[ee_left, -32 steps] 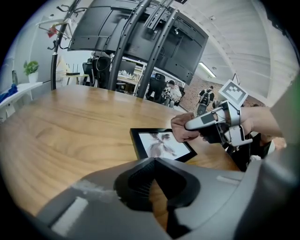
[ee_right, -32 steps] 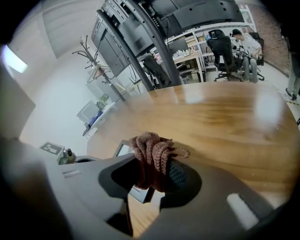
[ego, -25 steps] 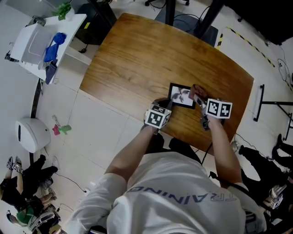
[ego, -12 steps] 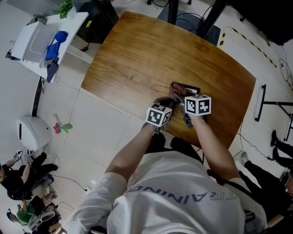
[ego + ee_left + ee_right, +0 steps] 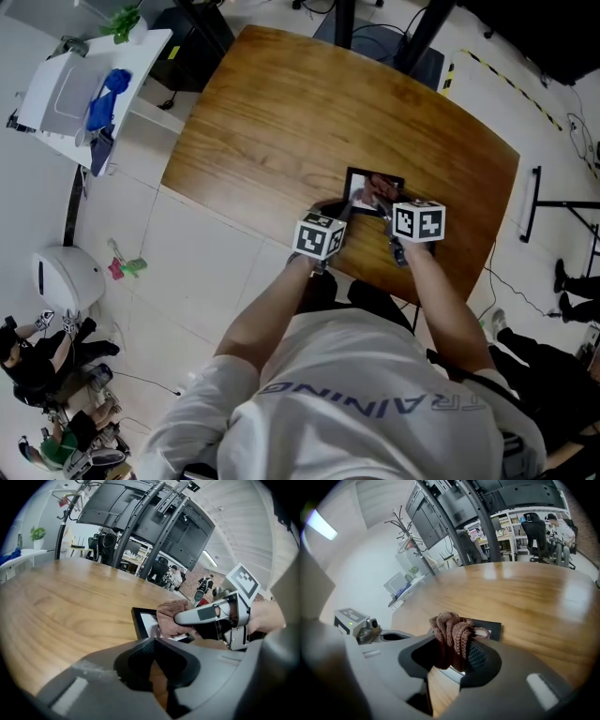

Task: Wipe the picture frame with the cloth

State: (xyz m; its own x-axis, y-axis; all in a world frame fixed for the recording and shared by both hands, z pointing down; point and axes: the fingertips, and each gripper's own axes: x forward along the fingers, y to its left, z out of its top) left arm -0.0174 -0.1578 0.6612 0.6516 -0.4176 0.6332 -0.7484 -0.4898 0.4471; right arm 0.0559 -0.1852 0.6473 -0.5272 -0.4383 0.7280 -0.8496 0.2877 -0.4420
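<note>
A black picture frame (image 5: 361, 178) lies flat on the wooden table (image 5: 281, 112), near its front edge. My right gripper (image 5: 382, 199) is shut on a bunched brown cloth (image 5: 379, 185) and holds it down on the frame's picture. The right gripper view shows the cloth (image 5: 452, 632) between the jaws, with the frame (image 5: 490, 629) just beyond. My left gripper (image 5: 344, 210) sits at the frame's near left corner with its jaws together. In the left gripper view the frame (image 5: 142, 620), the cloth (image 5: 169, 617) and the right gripper (image 5: 206, 615) lie just ahead; the frame's near edge is hidden by my jaws.
The table's front edge runs just under both grippers. A white side table (image 5: 56, 94) with a blue item stands off to the left, and a white round device (image 5: 64, 277) sits on the floor. Black stands (image 5: 154, 522) rise beyond the far edge.
The right gripper swept the cloth leftward across the frame, then came back a little to the right. The left gripper has stayed at the frame's corner.
</note>
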